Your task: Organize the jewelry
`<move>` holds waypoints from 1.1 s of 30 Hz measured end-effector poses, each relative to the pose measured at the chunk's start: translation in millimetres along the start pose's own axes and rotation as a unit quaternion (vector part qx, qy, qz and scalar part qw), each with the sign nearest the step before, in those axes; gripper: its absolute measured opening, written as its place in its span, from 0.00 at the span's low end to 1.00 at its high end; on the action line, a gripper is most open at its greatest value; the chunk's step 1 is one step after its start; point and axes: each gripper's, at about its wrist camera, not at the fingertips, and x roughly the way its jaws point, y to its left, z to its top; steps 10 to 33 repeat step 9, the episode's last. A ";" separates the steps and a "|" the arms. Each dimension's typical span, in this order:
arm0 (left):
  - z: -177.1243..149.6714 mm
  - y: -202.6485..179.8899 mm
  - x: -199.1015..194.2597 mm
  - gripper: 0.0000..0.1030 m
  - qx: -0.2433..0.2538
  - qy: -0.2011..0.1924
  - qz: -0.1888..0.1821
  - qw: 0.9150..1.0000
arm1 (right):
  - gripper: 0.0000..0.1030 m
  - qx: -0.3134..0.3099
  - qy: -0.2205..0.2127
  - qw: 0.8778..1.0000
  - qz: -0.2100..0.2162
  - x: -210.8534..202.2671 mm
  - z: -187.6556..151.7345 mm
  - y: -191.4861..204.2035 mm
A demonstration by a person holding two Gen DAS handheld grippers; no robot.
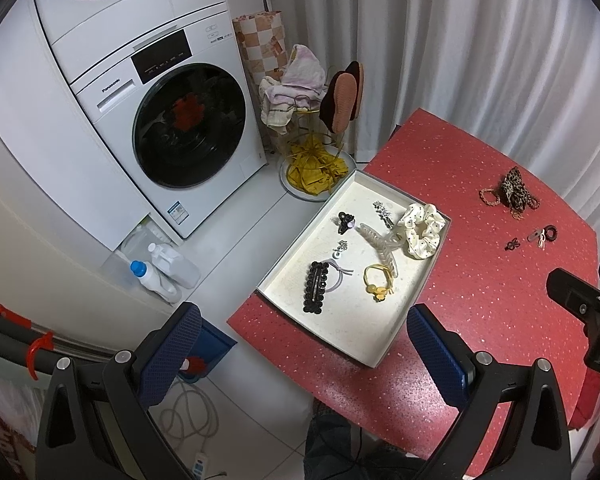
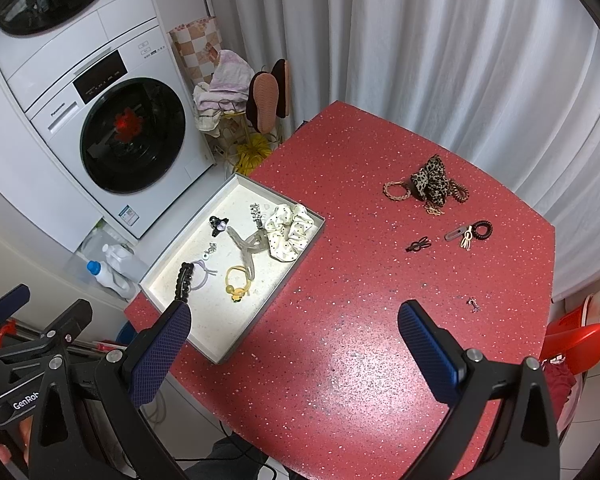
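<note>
Left wrist view: my left gripper (image 1: pixel 304 354) hangs wide open, empty, over the near end of the grey tray (image 1: pixel 420 280) on the red table (image 1: pixel 480 312). Tray holds a black beaded clip (image 1: pixel 316 287), yellow hair tie (image 1: pixel 378 283), clear claw clip (image 1: pixel 380 244), white dotted scrunchie (image 1: pixel 422 230).

Right wrist view: my right gripper (image 2: pixel 294 338) wide open, empty, above bare tabletop. Leopard scrunchie (image 2: pixel 430 180), black coil tie (image 2: pixel 482 230) and a small black clip (image 2: pixel 418 245) lie loose, well apart from the tray.
</note>
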 end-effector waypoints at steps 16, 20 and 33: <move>0.2 0.3 0.4 1.00 0.001 -0.002 -0.003 1.000 | 1.00 -0.001 0.000 1.000 0.001 0.5 -1.1 0.1; 0.2 0.3 0.4 1.00 0.001 -0.002 -0.003 1.000 | 1.00 -0.001 0.000 1.000 0.001 0.5 -1.1 0.1; 0.2 0.3 0.4 1.00 0.001 -0.002 -0.003 1.000 | 1.00 -0.001 0.000 1.000 0.001 0.5 -1.1 0.1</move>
